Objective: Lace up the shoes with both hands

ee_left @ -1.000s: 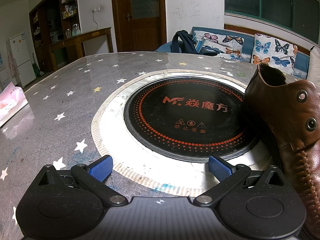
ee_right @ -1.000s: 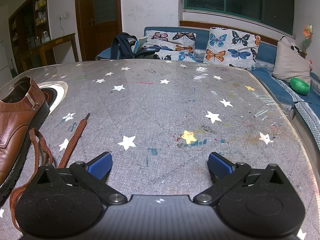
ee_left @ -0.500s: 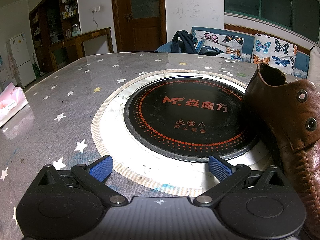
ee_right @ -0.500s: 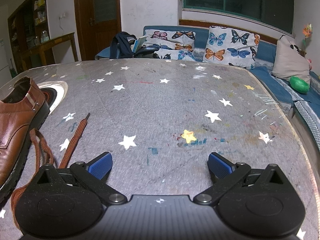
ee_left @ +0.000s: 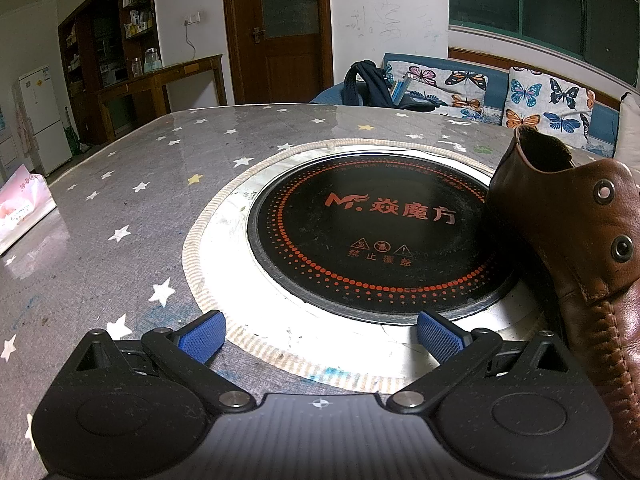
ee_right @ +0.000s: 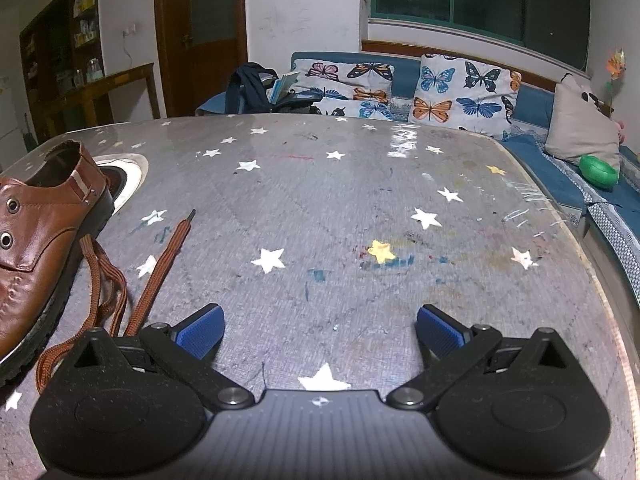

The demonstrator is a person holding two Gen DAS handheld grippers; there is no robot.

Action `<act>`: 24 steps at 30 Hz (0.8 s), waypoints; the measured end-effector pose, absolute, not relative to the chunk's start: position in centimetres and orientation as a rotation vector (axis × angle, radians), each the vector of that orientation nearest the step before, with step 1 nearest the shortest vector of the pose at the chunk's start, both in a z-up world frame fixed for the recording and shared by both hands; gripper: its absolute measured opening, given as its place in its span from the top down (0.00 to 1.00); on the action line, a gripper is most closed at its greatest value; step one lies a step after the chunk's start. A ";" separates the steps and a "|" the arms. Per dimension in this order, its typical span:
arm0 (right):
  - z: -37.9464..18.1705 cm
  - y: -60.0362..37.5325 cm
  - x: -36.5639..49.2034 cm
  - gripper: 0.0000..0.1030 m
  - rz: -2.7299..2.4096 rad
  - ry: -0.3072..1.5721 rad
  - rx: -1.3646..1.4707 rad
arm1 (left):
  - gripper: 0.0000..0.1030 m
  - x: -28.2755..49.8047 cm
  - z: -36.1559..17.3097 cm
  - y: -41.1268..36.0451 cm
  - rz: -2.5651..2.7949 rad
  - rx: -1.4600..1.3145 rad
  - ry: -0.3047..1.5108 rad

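Through the left wrist camera we are looking over the left hand-held gripper (ee_left: 318, 332), its blue pads (ee_left: 201, 335) standing wide apart with nothing between them. It is hovering over the near edge of the pale ring around a round black cooktop (ee_left: 380, 232) set into the grey star-printed desk (ee_left: 120, 208). The brown leather shoe (ee_left: 576, 248) is sitting at the right edge of this view, its heel resting on the cooktop's rim, two empty metal eyelets facing us. A pink and white bag (ee_left: 20, 204) is lying at the far left.

Through the right wrist camera we are seeing the right hand-held gripper (ee_right: 320, 330), likewise spread open and gripping nothing, above bare desk (ee_right: 360, 200) with paint smudges. The shoe (ee_right: 36, 240) is lying at the left edge here, well apart from the pads. The brown shoelace (ee_right: 160, 268) is trailing loose on the desk just beside the sole, one end stretching away from us, loops curling near the left blue pad (ee_right: 200, 330). Beyond the desk a blue sofa with butterfly cushions (ee_right: 464, 92) is standing
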State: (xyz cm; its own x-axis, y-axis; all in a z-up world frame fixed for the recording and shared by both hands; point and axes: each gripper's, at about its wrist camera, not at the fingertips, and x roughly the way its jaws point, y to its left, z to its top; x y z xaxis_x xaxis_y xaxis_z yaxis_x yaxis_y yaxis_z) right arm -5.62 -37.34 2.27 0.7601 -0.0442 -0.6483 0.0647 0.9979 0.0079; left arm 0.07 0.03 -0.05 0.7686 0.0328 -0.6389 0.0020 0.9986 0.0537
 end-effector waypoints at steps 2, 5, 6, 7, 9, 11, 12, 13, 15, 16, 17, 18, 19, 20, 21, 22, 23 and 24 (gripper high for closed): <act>2.2 -37.4 -5.6 0.00 -0.058 0.705 0.034 | 0.00 0.1 -0.1 0.0 0.017 0.052 0.694; 2.2 -37.4 -5.6 0.00 -0.057 0.705 0.036 | 0.00 0.1 -0.1 0.0 0.017 0.052 0.694; 2.2 -37.4 -5.6 0.00 -0.057 0.705 0.037 | 0.00 0.1 -0.1 0.0 0.017 0.052 0.694; 2.2 -37.4 -5.6 0.00 -0.057 0.705 0.038 | 0.00 0.0 0.0 0.0 0.017 0.053 0.694; 2.3 -37.6 -5.6 0.00 -0.056 0.706 0.039 | 0.00 0.0 0.0 0.0 0.017 0.053 0.695; 2.3 -37.7 -5.6 0.00 -0.056 0.705 0.041 | 0.00 0.0 0.0 0.1 0.017 0.053 0.696; 2.3 -37.7 -5.6 0.00 -0.056 0.705 0.040 | 0.00 0.0 0.0 0.1 0.017 0.053 0.697; 2.3 -37.9 -5.7 0.00 -0.056 0.705 0.040 | 0.00 0.0 0.0 0.0 0.017 0.053 0.697; 2.4 -38.0 -5.7 0.00 -0.057 0.705 0.038 | 0.00 0.0 0.0 0.1 0.017 0.054 0.697; 2.4 -38.0 -5.7 0.00 -0.059 0.705 0.039 | 0.00 0.0 0.0 0.1 0.017 0.054 0.697; 2.4 -38.1 -5.7 0.00 -0.062 0.705 0.041 | 0.00 0.0 0.0 0.1 0.017 0.054 0.697; 2.4 -38.0 -5.7 0.00 -0.068 0.705 0.042 | 0.00 0.0 0.0 0.1 0.017 0.054 0.697; 2.3 -38.0 -5.7 0.00 -0.073 0.705 0.043 | 0.00 0.0 0.0 0.1 0.017 0.055 0.698; 2.3 -38.0 -5.8 0.00 -0.076 0.705 0.046 | 0.00 0.0 0.0 0.1 0.017 0.056 0.698; 2.3 -37.9 -5.9 0.00 -0.078 0.705 0.047 | 0.00 0.1 0.0 0.1 0.018 0.056 0.698; 2.3 -37.9 -6.1 0.00 -0.079 0.706 0.048 | 0.00 0.1 0.0 0.1 0.020 0.056 0.698; 2.3 -37.9 -6.2 0.00 -0.080 0.706 0.049 | 0.00 0.0 0.0 0.1 0.023 0.055 0.699; 2.3 -37.9 -6.3 0.00 -0.080 0.706 0.049 | 0.00 0.0 0.0 0.0 0.028 0.054 0.700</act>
State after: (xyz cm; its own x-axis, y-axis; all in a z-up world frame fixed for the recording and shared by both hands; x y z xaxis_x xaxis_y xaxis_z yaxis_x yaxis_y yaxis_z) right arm -6.28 -37.91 2.34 0.7577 -0.0573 -0.6500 0.0902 0.9958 0.0174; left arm 0.03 0.02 0.01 0.7647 0.0435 -0.6429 -0.0073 0.9982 0.0589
